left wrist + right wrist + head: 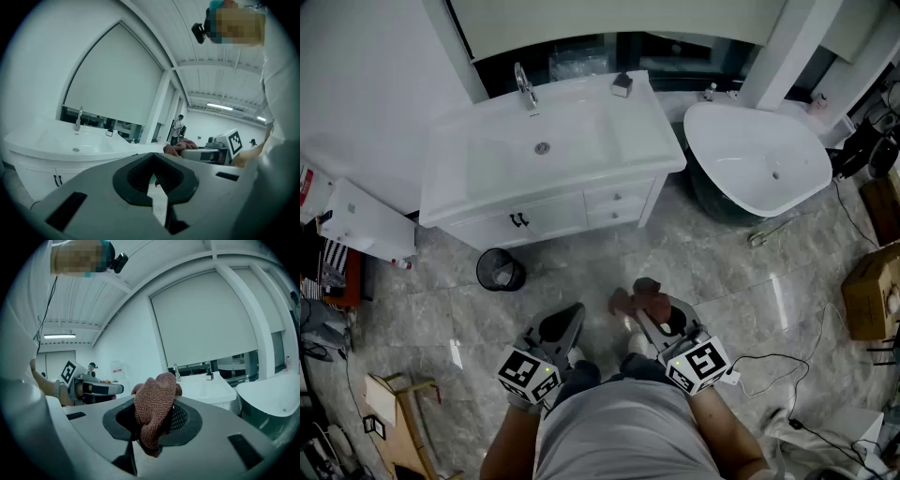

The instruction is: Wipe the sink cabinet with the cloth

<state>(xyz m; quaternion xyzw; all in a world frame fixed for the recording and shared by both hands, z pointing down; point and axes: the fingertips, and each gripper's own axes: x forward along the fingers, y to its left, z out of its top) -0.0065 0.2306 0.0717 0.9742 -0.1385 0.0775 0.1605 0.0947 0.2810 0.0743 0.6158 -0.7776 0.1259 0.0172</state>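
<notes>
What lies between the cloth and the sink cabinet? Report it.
Only bare floor lies between the cloth, shut in the right gripper's jaws, and the sink cabinet; the head view shows it.

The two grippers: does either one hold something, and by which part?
The right gripper is shut on the cloth, pinching a bunched fold; cloth sticks out above and below the jaws. The left gripper holds nothing, its jaws together.
</notes>
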